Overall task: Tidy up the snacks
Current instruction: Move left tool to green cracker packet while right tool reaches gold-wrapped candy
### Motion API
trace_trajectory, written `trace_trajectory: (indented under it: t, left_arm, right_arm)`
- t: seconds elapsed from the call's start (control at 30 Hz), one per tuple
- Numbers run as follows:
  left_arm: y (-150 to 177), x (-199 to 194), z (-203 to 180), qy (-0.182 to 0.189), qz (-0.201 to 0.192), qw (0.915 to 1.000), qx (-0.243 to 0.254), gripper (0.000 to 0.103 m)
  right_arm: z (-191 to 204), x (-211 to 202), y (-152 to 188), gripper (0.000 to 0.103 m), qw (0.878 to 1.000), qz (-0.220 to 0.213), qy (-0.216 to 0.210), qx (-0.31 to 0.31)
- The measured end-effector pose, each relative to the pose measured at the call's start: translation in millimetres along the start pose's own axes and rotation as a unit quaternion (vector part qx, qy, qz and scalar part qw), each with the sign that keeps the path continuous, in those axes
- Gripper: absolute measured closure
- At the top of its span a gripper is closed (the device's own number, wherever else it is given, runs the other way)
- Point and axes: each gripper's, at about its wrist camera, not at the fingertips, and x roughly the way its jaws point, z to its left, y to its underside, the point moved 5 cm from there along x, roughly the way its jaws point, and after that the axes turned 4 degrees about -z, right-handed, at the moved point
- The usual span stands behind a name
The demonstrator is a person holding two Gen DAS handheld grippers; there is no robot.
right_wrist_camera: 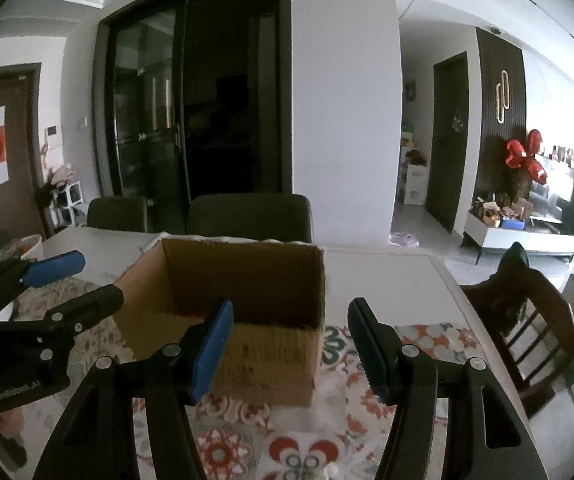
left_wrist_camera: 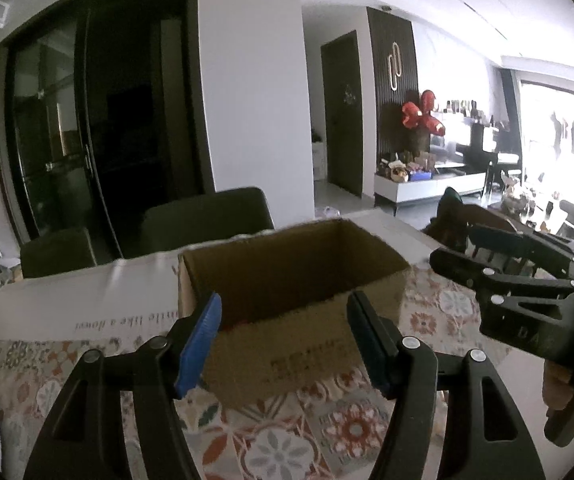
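Open cardboard box (left_wrist_camera: 287,280) sits upright on the surface (left_wrist_camera: 87,300), on a floral-patterned cloth (left_wrist_camera: 279,440); this is the landmark. Inside of box mostly in shadow; can't tell what's in it, no snacks clearly visible.

Left tongs (left_wrist_camera: 283,344) hover just in front of box's near wall, jaws apart w/ nothing between them; blue pads (left_wrist_camera: 201,344) clear of the cardboard. Right tongs (right_wrist_camera: 291,348) also in front of box, toward its right near corner, jaws apart, nothing gripped.

In left wrist view the right tongs show to the right of box; in right wrist view the left tongs show to its left. Two dark chairs (right_wrist_camera: 247,216) stand behind box, at far edge of surface. Wooden chair (right_wrist_camera: 527,320) off to box's right.
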Motion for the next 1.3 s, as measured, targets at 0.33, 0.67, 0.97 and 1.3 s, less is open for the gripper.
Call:
trace_trajectory:
  t: [0.33, 0.67, 0.97, 1.3]
  left_arm:
    - [38.4, -31.0, -16.2, -0.011, 0.061, 0.9973, -0.038, 0.038]
    - [85.4, -35.1, -31.3, -0.013, 0.159, 0.9828, -0.094, 0.038]
    - [126.1, -29.9, -44.0, -0.009, 0.24, 0.9572, -0.162, 0.038]
    - [155.8, -13.9, -53.7, 0.013, 0.316, 0.9137, -0.256, 0.039]
  right_arm:
    - [-2.0, -33.2, 33.1, 0.042, 1.0, 0.019, -0.008, 0.008]
    - [-12.6, -38.2, 82.8, 0.042, 0.995, 0.099, -0.016, 0.016]
    - [-21.7, -31.4, 122.8, 0.042, 0.982, 0.185, -0.031, 0.028]
    - [-23.2, -22.2, 147.3, 0.043, 0.968, 0.243, -0.037, 0.038]
